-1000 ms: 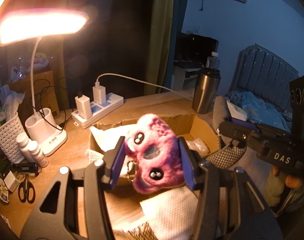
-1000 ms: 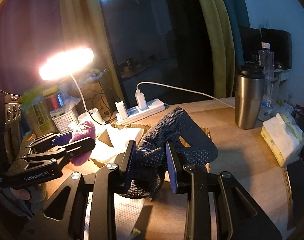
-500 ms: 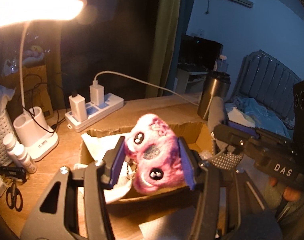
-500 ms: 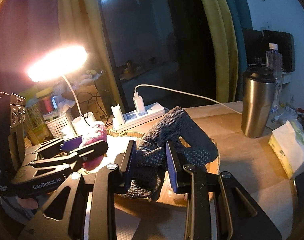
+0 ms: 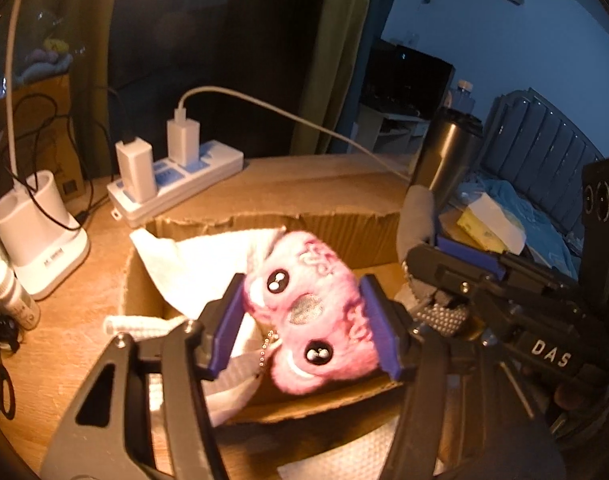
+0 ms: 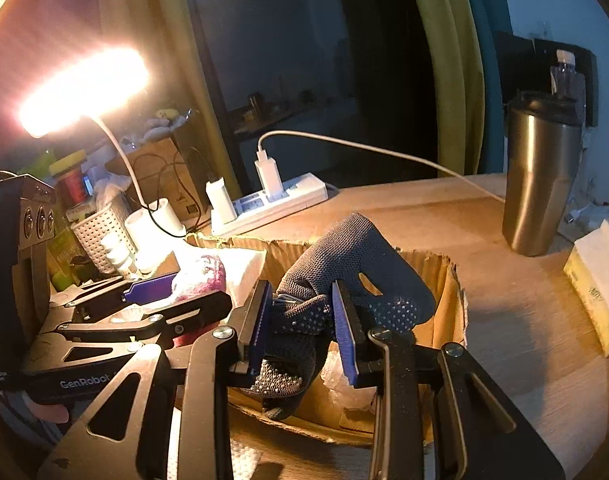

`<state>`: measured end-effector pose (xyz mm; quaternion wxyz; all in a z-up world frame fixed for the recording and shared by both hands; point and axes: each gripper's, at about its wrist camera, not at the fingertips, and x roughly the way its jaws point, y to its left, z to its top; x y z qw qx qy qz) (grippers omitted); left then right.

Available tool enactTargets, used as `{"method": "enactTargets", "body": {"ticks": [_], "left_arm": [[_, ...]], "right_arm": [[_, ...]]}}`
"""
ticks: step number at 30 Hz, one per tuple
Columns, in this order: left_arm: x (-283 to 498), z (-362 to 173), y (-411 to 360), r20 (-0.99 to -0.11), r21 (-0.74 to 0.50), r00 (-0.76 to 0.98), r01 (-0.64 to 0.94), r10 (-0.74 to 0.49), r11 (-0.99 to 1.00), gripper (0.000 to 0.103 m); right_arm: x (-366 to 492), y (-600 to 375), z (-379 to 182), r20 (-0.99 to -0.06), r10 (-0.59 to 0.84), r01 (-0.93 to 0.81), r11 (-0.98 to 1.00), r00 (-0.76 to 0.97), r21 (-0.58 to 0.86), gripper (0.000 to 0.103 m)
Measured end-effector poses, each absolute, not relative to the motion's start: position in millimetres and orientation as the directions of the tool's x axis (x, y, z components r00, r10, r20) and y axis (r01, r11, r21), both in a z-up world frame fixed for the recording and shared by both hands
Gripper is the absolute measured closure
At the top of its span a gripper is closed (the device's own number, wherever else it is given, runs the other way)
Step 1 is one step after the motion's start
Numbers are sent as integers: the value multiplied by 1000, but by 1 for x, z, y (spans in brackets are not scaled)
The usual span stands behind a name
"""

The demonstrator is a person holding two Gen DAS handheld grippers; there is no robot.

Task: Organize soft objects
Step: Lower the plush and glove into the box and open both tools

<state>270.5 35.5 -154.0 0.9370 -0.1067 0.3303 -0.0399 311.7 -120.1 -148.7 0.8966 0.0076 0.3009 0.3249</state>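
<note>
1. Left wrist view: the left gripper (image 5: 302, 330), low in the centre of the frame, is clamped on a pink plush toy (image 5: 310, 312), its blue pads pressing both sides. The toy hangs above an open cardboard box (image 5: 264, 216) that holds a white cloth (image 5: 200, 264). At right, the right gripper (image 5: 436, 276) grips a grey glove (image 5: 414, 220) over the box's right end. A power strip (image 5: 176, 188) lies at upper left on the wooden surface (image 5: 56, 320), a steel tumbler (image 5: 444, 156) at upper right.

2. Right wrist view: the right gripper (image 6: 302, 330), bottom centre, is closed on the dotted grey glove (image 6: 356, 256), held over the box (image 6: 452, 304). At left, the left gripper (image 6: 176, 292) holds the pink toy (image 6: 202, 276). A lit desk lamp (image 6: 84, 88) glares at upper left; the tumbler (image 6: 538, 180) stands at right.
</note>
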Motion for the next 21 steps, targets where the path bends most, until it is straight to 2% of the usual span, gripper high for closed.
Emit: {"method": "enactTargets", "body": {"ticks": [4,6,7,11,21], "left_arm": [[270,-154,39,-621,-234,770,-1,-148,972,41],[268,-152,42,-617,-236,773,-7,-145,972,33],[267,-152,43,-615,-239,775,-8,-145,971,29],[263,-147,46,-608,-243,783,-28,-130,970,25],[236,-121,62,-554,-252,828,-71,-84,965,25]], "right_arm": [[313,-115,-151,-549,600,-594,775,582,218,70],[312,-113,-151,-550,603,-599,771,577,217,67],[312,-113,-150,-552,603,-599,771,577,216,64],[310,-116,-146,-555,587,-579,786,590,216,46],[284,-117,-126,-531,569,-579,798,628,170,43]]}}
